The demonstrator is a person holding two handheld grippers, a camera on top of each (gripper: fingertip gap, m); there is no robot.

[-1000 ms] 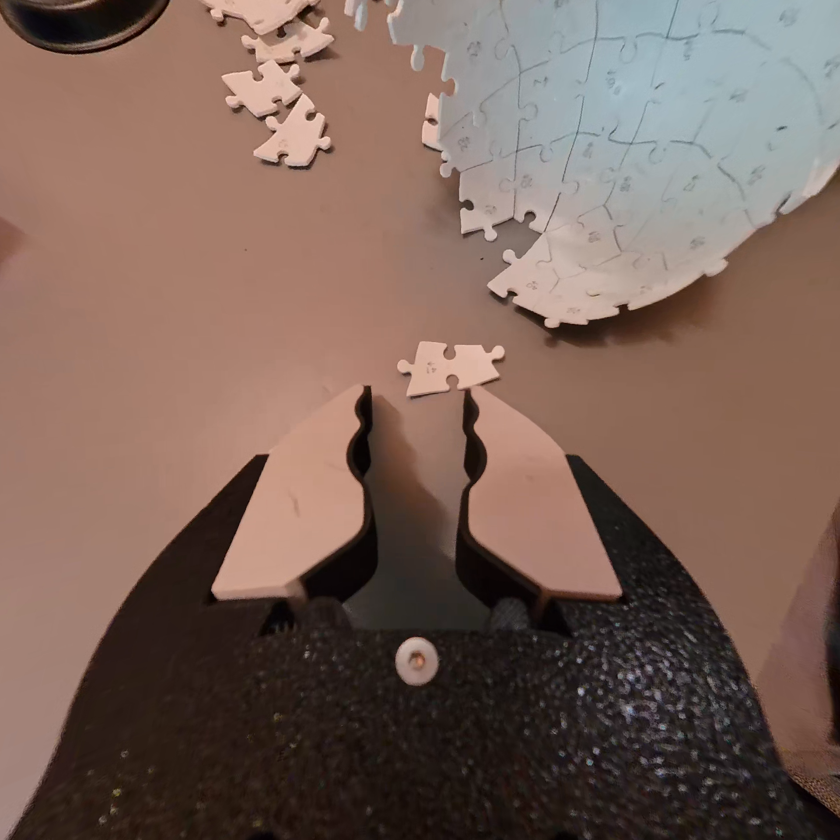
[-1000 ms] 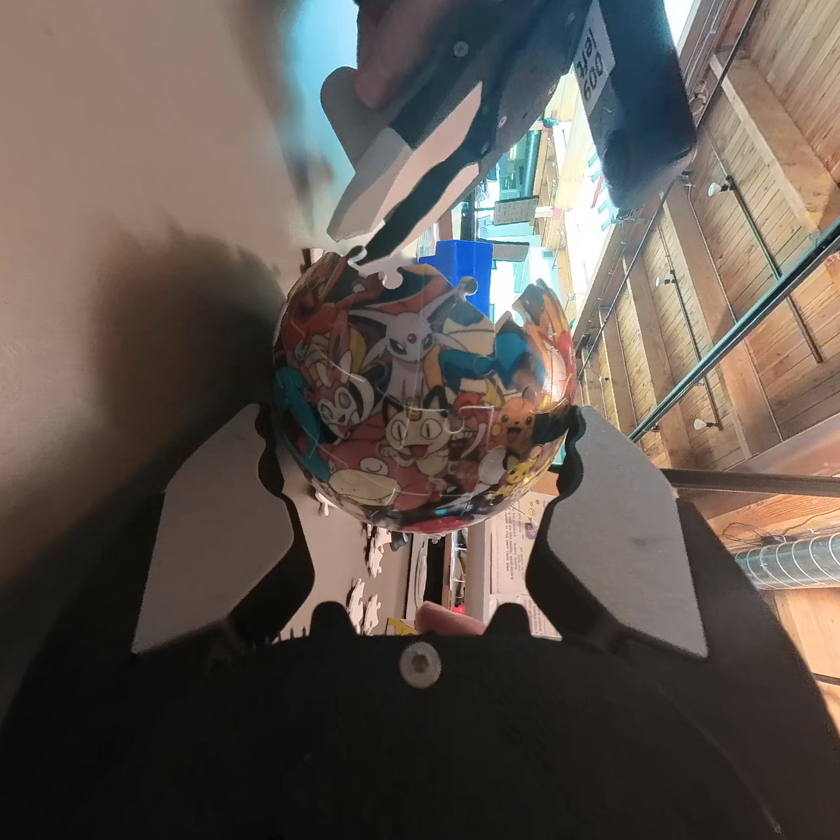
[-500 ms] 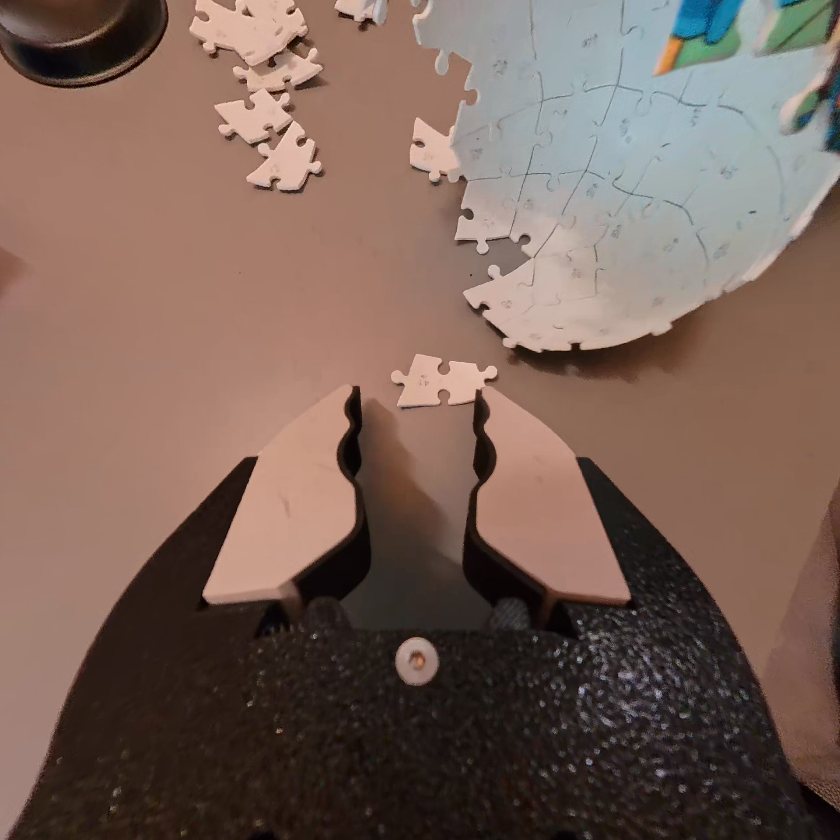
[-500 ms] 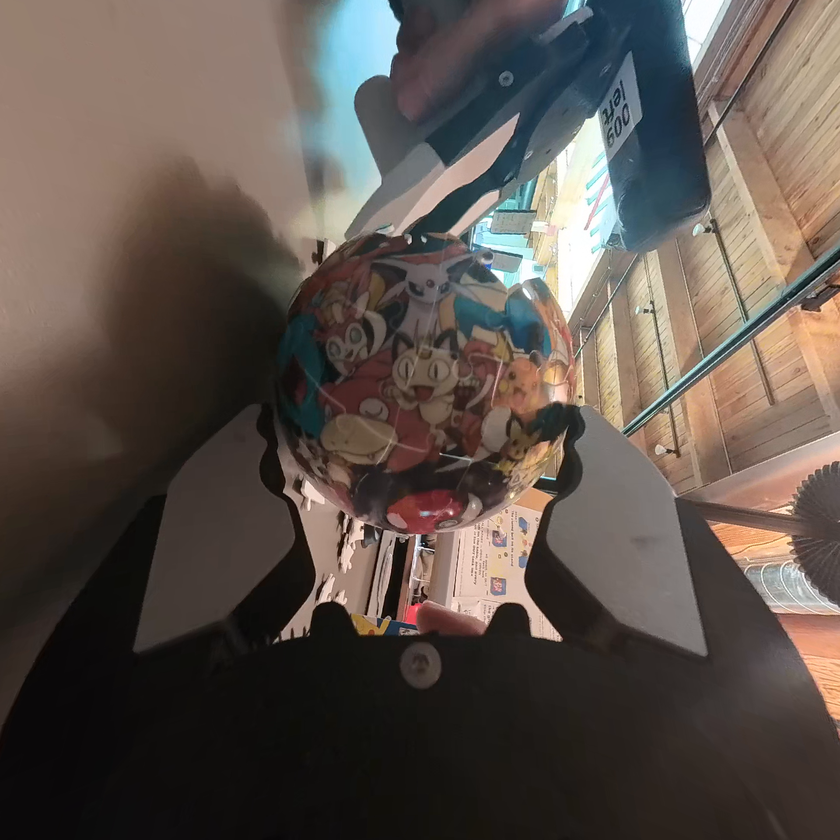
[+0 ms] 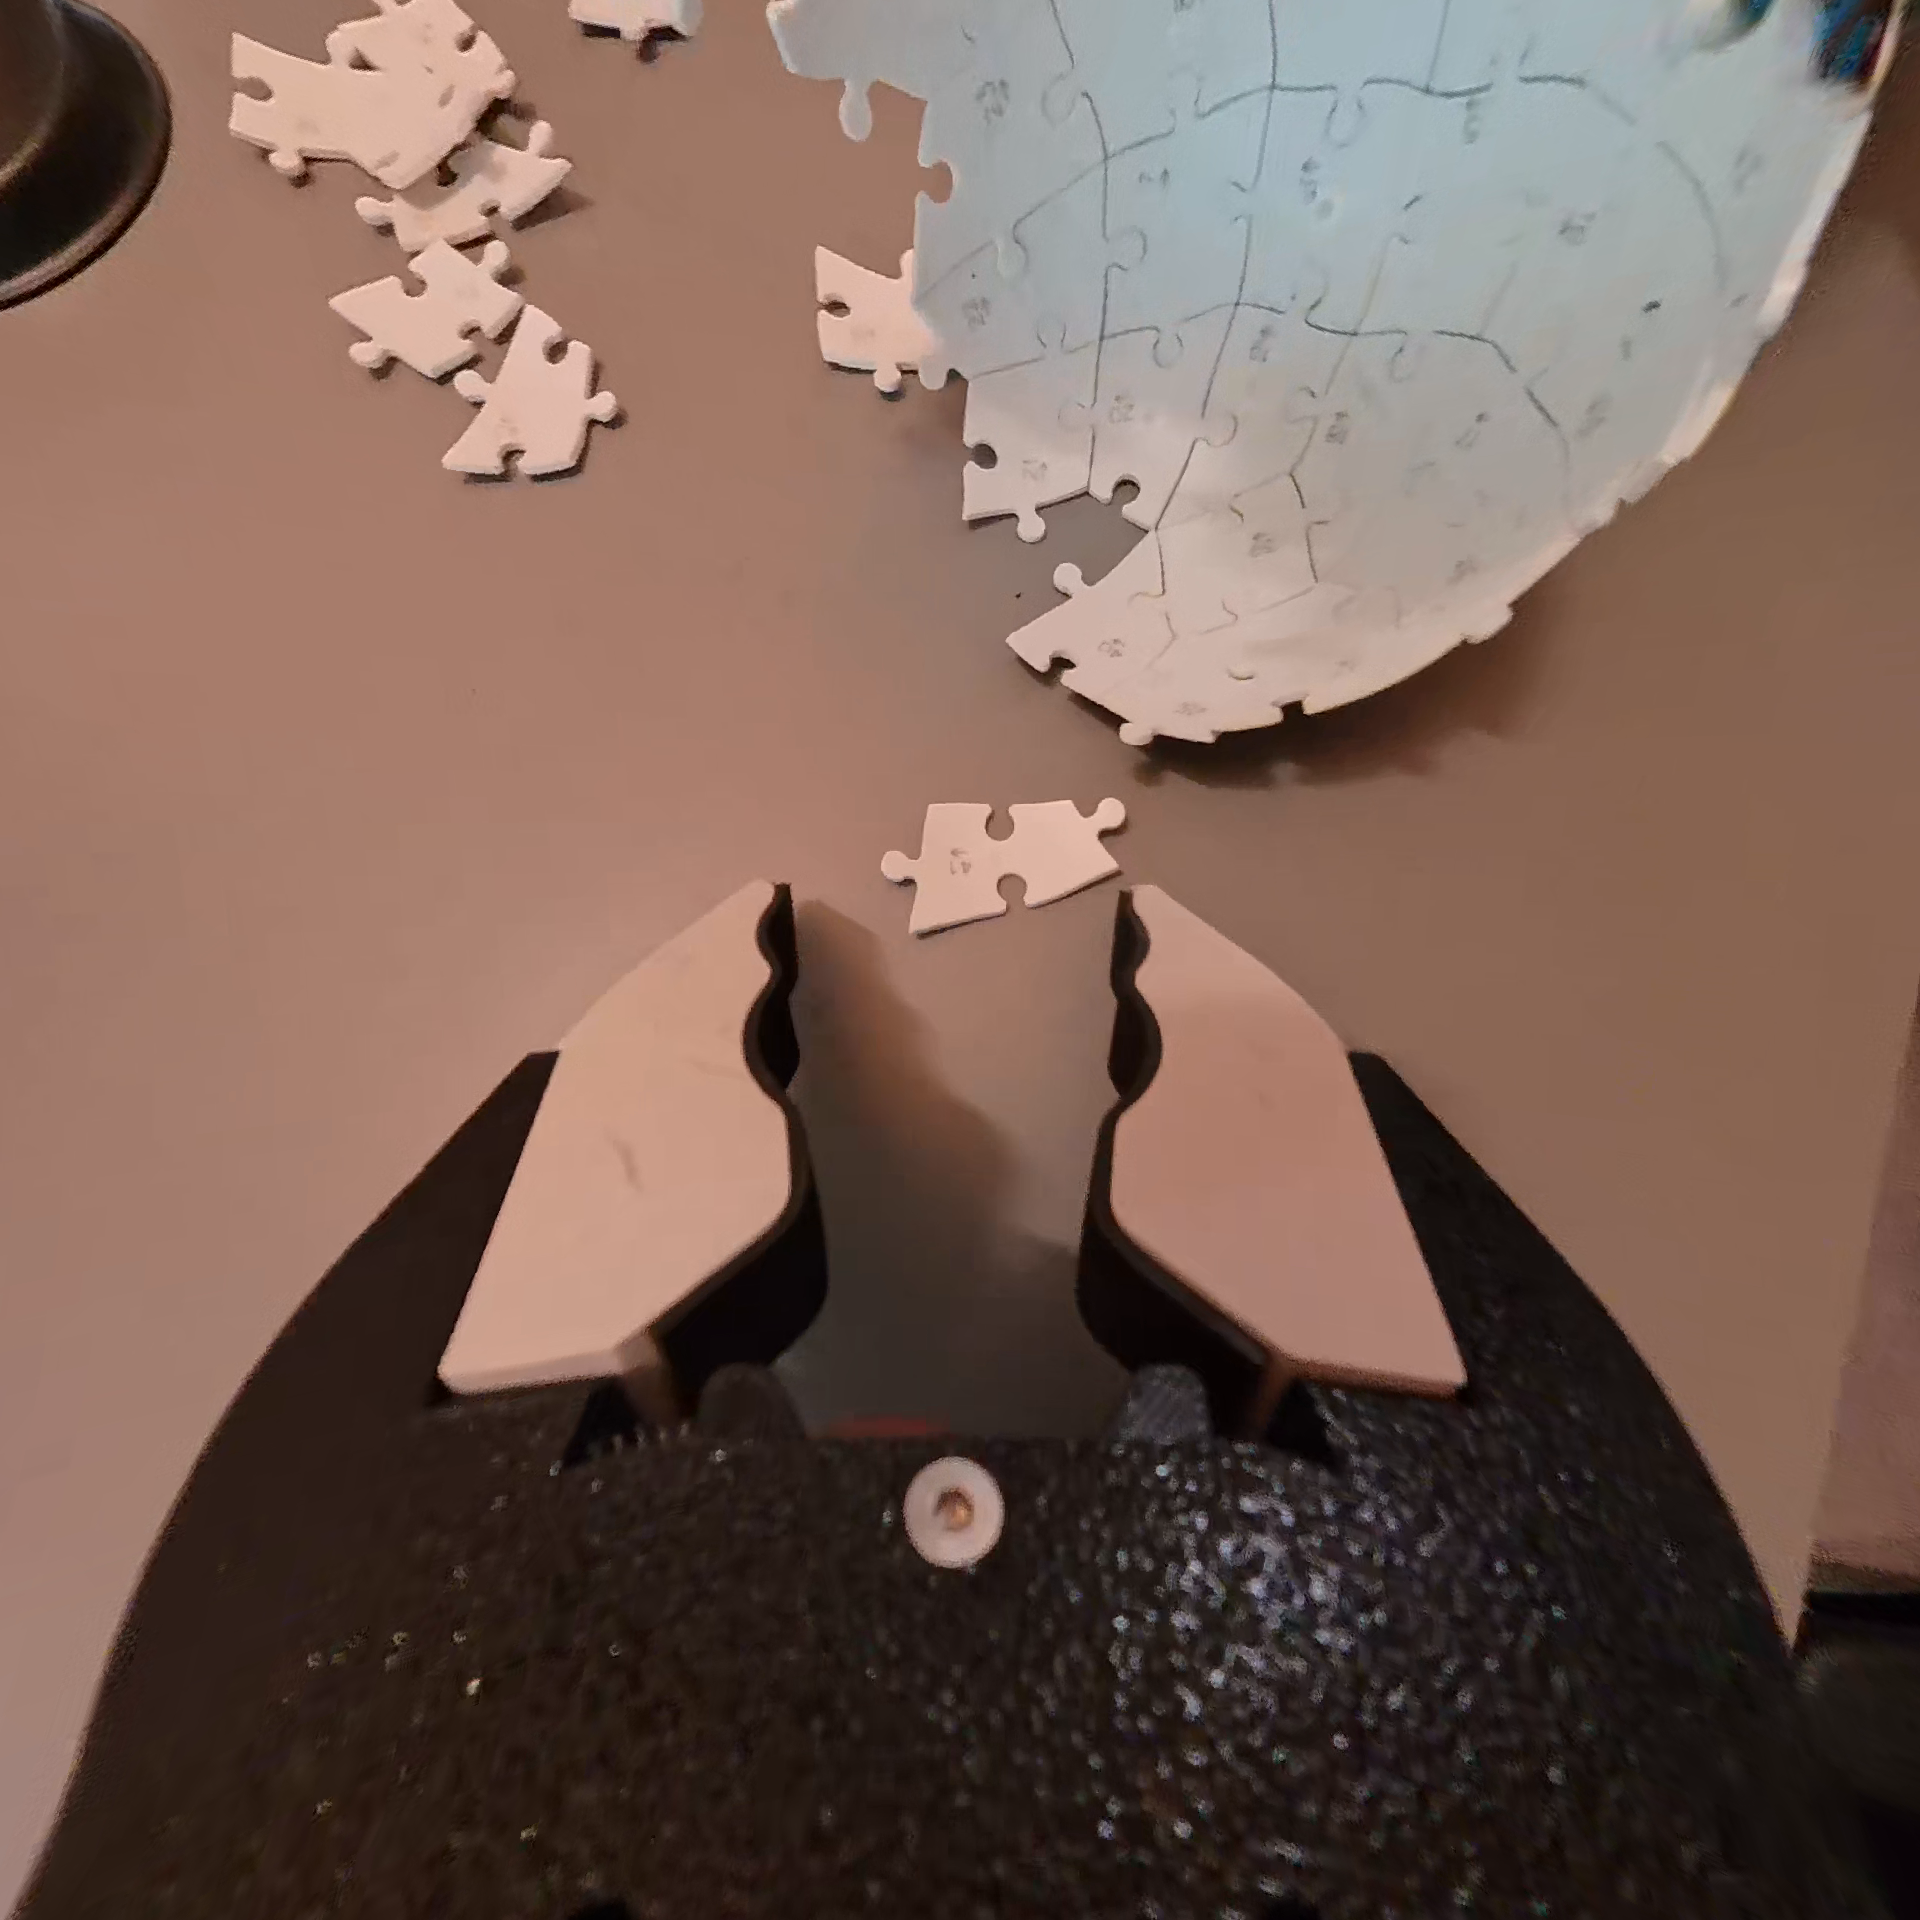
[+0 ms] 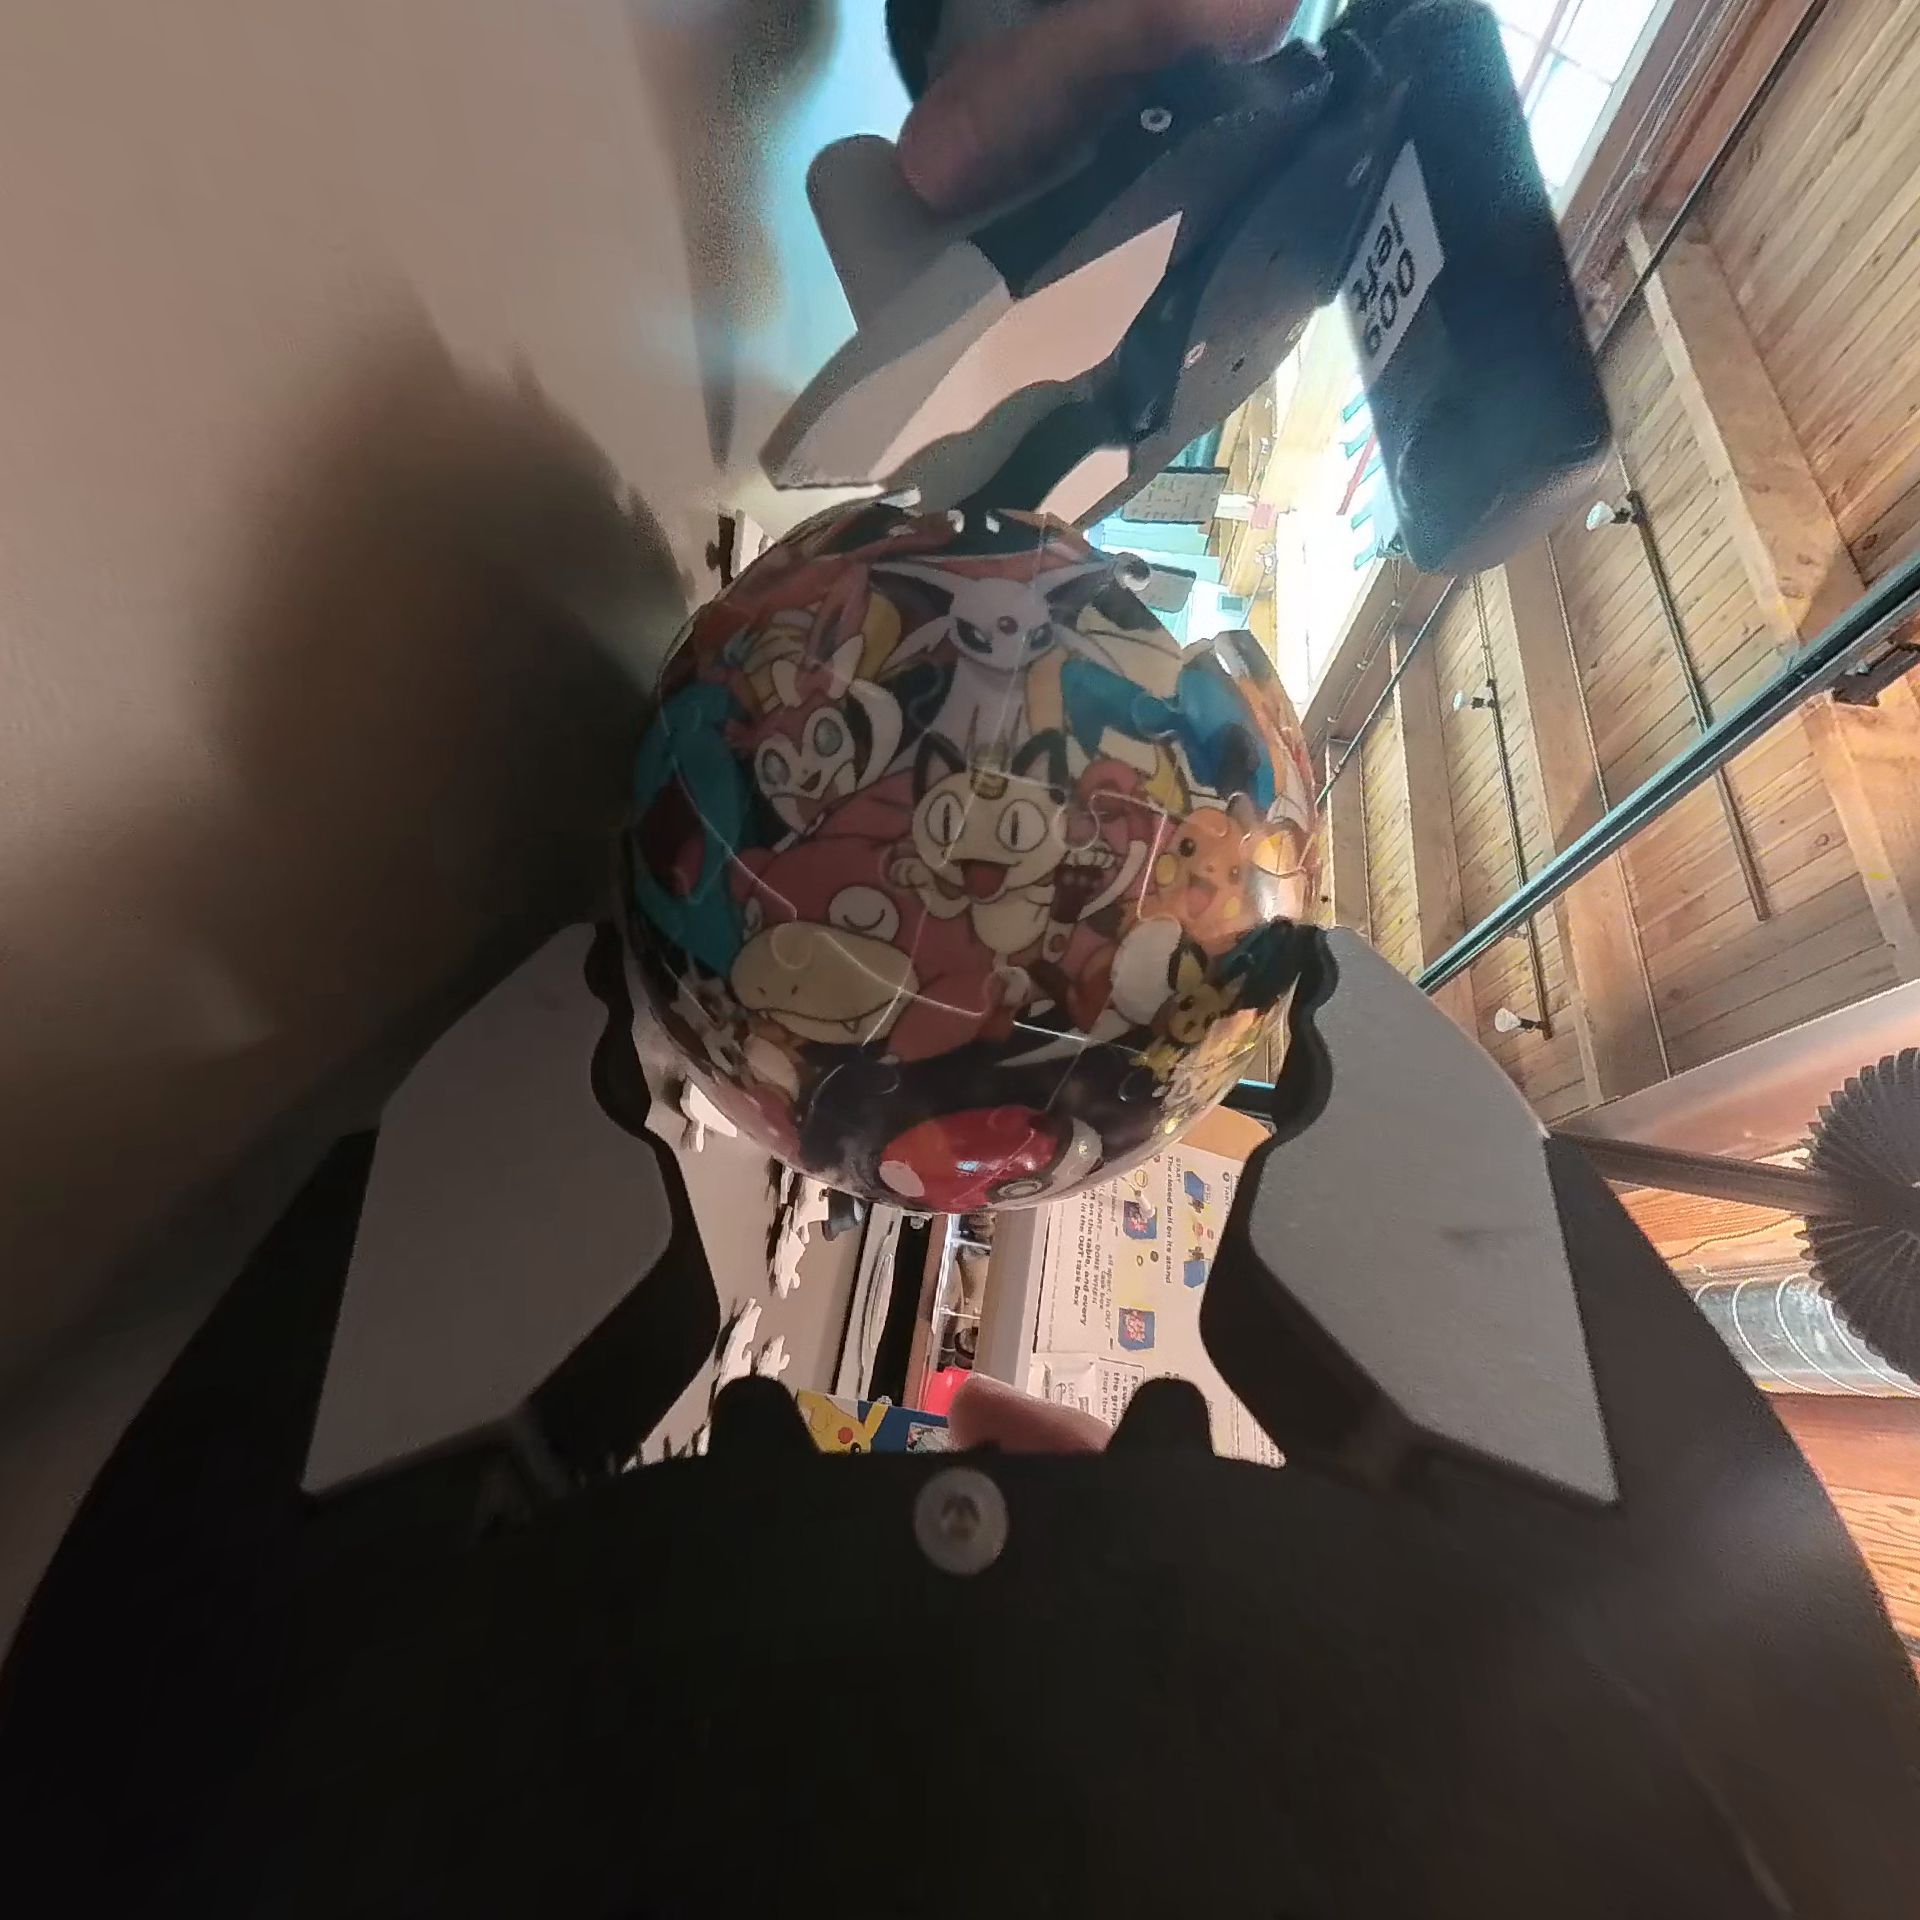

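My left gripper (image 5: 954,896) is open and empty, low over the brown table (image 5: 312,675). A white joined pair of puzzle pieces (image 5: 1003,864) lies flat just beyond its fingertips. My right gripper (image 6: 961,961) is shut on a partly built puzzle ball (image 6: 966,873) with colourful cartoon creatures on its outside. In the left wrist view the ball's white inside (image 5: 1351,343) shows as an open curved shell with jagged edges, up right. In the right wrist view the left gripper (image 6: 1039,343) shows above the ball, held by a hand.
Several loose white puzzle pieces (image 5: 447,239) lie at the upper left, one more (image 5: 862,322) beside the shell. A dark round object (image 5: 62,145) sits at the top left corner. Wooden walls (image 6: 1662,727), printed sheets (image 6: 1143,1309) and a black fan (image 6: 1870,1153) show behind the ball. Tip to tip, the grippers are about 12 centimeters apart. From either gripper's tips it is about 25 centimeters to the dark round object (image 5: 62,145).
My left gripper's jaws have opened wider, staying just behind the joined pair. The ball has turned in my right gripper, and the shell has shifted up and right in the left wrist view.
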